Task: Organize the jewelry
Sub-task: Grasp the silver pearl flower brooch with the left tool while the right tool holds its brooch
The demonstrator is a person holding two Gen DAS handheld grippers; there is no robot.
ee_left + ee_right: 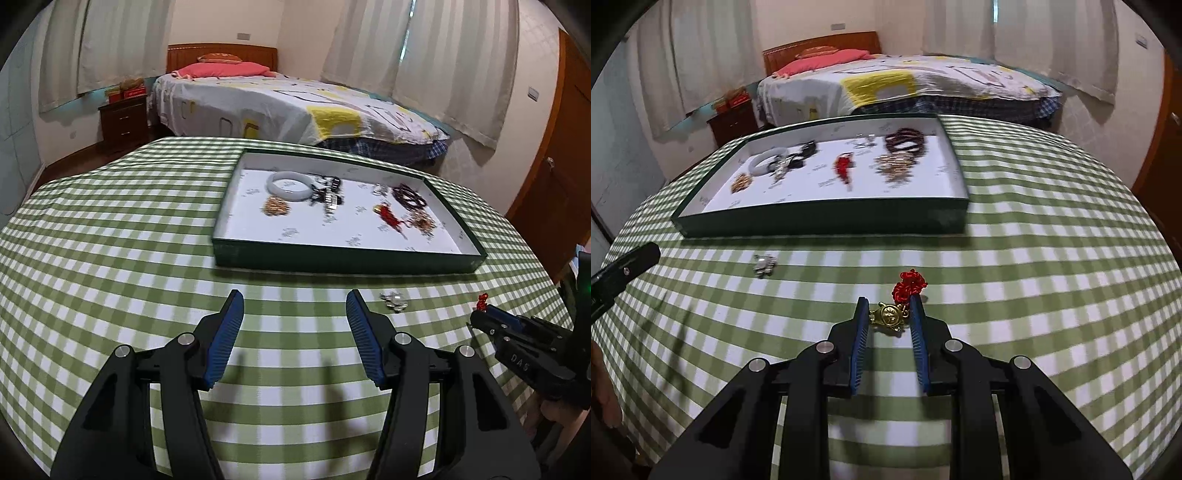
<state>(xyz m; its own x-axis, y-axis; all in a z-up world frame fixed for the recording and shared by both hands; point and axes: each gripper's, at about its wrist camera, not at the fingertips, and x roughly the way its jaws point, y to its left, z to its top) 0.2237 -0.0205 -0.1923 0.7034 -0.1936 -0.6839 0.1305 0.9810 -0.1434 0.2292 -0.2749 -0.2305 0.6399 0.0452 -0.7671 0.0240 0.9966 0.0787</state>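
Right tongs (pixel 889 318) clenched on a gold charm (pixel 888 316) with a red knotted cord (pixel 908 286) — blue pads (pixel 861 332) pressing on either side of the charm, the red knot poking out past the tips, all just above the green-checked cloth of the desk (pixel 1052 295). Seen from the left wrist view as well: same tongs (pixel 480 319) low at the right edge, red knot (pixel 482 301) sticking up from the tips. Left tongs (pixel 295 314) released, jaws standing well apart with only checked cloth between the blue pads (pixel 225 339), nothing gripped. A small silvery pearl brooch (pixel 394 301) lying loose on the cloth just beyond the right finger of the left tongs, between them and the tray; in the right wrist view that brooch (pixel 764 265) sits off to the left, near the tray's front wall. Dark green tray (pixel 347 260) with a white lining farther back on the desk, holding the sorted pieces: a pale jade bangle (pixel 290 185) at the back left, a gold cluster (pixel 276 207) in front of it, a blurred black-and-silver tangle (pixel 328 192) just beside the bangle, a red tasselled charm (pixel 389 216) towards the right, dark beaded strands (pixel 408 195) behind it and another gold cluster (pixel 423 223) just beside. Beyond the desk — a bed (pixel 295 107) with a patterned cover and pink pillows.
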